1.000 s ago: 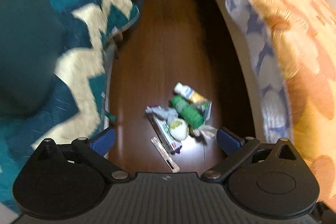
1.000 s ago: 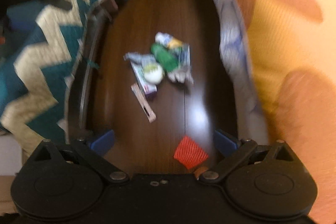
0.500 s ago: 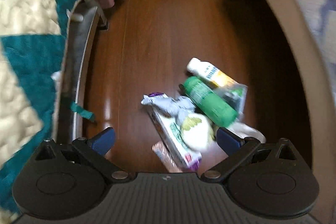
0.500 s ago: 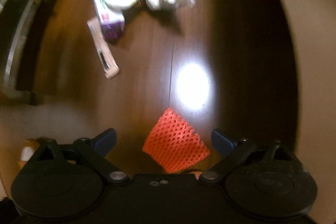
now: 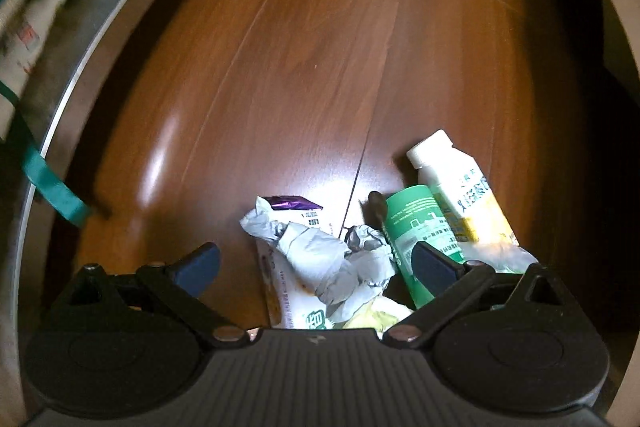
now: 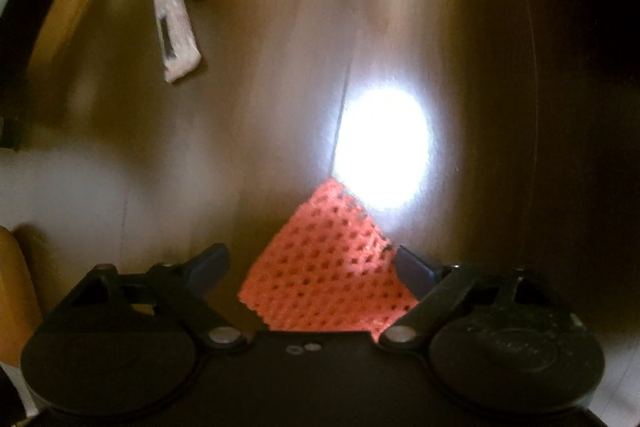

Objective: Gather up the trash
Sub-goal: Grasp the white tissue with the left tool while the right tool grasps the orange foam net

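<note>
Blurring orange mesh, half-hidden below.

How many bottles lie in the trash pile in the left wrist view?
2. A white bottle with a yellow label lies farthest right; a green bottle lies against its left side, its lower end behind the left claw. Wrappers could hide more.

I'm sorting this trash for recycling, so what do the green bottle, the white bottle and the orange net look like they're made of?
Green bottle: probably plastic, smooth printed label wrap. White bottle: likely opaque plastic, slightly glossy, with a matching white cap. Orange net: looks like soft foam mesh, matte, with regular open holes; blur leaves that uncertain.
</note>
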### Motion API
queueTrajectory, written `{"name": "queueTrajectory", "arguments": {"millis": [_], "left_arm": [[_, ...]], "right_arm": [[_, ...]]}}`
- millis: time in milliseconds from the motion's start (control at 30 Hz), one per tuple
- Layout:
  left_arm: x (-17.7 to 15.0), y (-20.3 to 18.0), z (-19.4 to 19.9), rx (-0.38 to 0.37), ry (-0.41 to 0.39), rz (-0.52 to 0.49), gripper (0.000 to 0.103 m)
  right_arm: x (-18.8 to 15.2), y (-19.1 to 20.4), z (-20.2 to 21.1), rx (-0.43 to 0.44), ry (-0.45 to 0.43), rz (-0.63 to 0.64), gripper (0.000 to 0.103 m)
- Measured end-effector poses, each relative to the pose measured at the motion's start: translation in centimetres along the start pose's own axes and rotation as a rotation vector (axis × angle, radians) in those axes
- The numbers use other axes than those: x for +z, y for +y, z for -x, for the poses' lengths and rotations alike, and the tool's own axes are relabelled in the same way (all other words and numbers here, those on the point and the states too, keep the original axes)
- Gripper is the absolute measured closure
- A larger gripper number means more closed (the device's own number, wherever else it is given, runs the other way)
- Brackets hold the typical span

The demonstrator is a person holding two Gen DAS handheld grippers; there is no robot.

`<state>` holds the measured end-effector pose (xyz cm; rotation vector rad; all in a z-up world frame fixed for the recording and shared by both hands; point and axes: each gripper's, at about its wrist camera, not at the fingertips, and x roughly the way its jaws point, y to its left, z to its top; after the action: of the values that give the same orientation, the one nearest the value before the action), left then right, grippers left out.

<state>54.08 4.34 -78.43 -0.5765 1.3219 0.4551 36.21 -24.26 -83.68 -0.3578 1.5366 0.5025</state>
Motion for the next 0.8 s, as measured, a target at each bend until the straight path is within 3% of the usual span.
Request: {"name": "queueTrajectory", "arguments": {"millis": [200, 267, 400, 467, 600, 667, 800], "left_arm": [[0.2, -0.6, -1.2, -0.027, 0.024, -0.006, 0.017], [0.2, -0.8, -1.4, -0.019, 0.029, -0.015, 0.032], [0.0, -0.6, -1.5, -0.016, 0.032, 0.009, 0.043], [0.0, -0.7, -1.6, -0.008, 0.039, 0.01, 0.057], [-0.1, -0.5, -1.4, -0.007, 0.019, 0.012, 0.064], [-0.2, -0.4, -1.1, -0.012, 0.008, 0.01, 0.068], [-0.7, -0.8, -0.1, 0.008, -0.019, -0.023, 0.069]], "right_arm": [[-0.1, -0.3, -0.7, -0.003, 0.006, 0.003, 0.024], [0.0, 0.0, -0.8, -0.006, -0.002, 0.016, 0.028], [0.2, 0.1, -0.9, -0.008, -0.014, 0.014, 0.034], [0.4, 0.1, -0.9, -0.01, -0.021, 0.009, 0.041], [0.6, -0.2, -0.7, -0.013, -0.031, 0.002, 0.058], [0.7, -0.2, -0.6, -0.01, -0.035, 0.006, 0.074], [1.0, 0.1, 0.2, -0.023, -0.043, 0.011, 0.08]]}}
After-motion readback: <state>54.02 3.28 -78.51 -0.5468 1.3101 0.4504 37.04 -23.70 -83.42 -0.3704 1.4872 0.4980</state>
